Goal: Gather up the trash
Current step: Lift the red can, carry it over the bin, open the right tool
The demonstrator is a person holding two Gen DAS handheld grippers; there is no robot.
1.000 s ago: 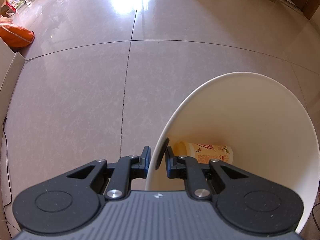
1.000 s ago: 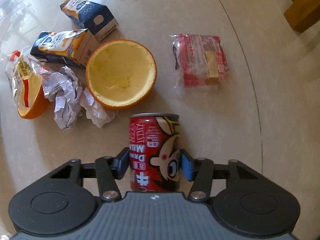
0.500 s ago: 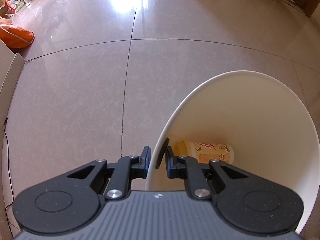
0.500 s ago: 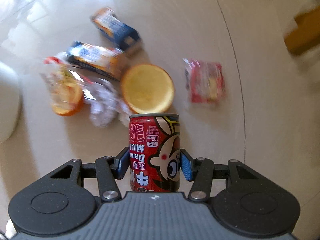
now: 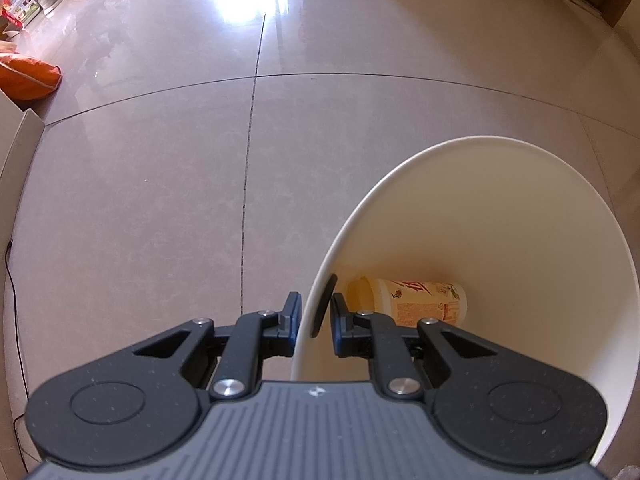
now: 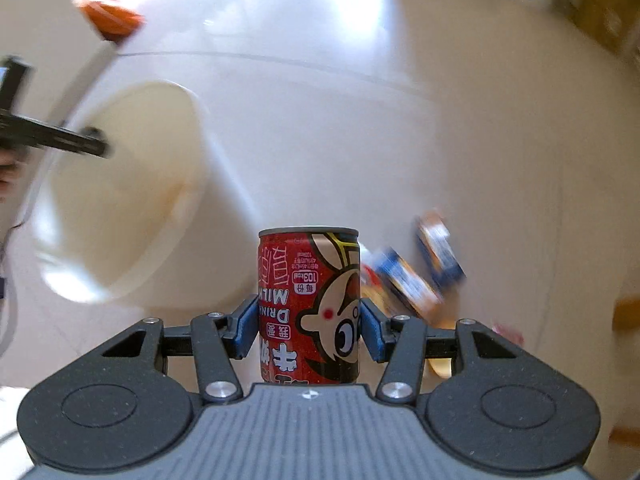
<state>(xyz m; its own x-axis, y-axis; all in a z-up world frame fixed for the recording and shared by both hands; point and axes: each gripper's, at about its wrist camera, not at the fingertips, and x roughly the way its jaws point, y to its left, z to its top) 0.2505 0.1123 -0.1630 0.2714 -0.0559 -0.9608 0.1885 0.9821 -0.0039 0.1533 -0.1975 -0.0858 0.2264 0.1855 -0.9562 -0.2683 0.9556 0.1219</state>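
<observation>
My left gripper (image 5: 314, 314) fingers pinch the white bin (image 5: 520, 184) rim; a cup (image 5: 416, 302) lies inside. My right gripper (image 6: 308, 326) fingers clamp the red can (image 6: 308, 304) above the floor (image 6: 400, 140), beside the bin.

Bucket (image 6: 120, 200) mouth wide open to my left, only a paper cup (image 5: 416, 300) lying at its bottom. Bare tile floor (image 6: 360, 140) between. Cartons (image 6: 416, 280) clutter floor near right.
</observation>
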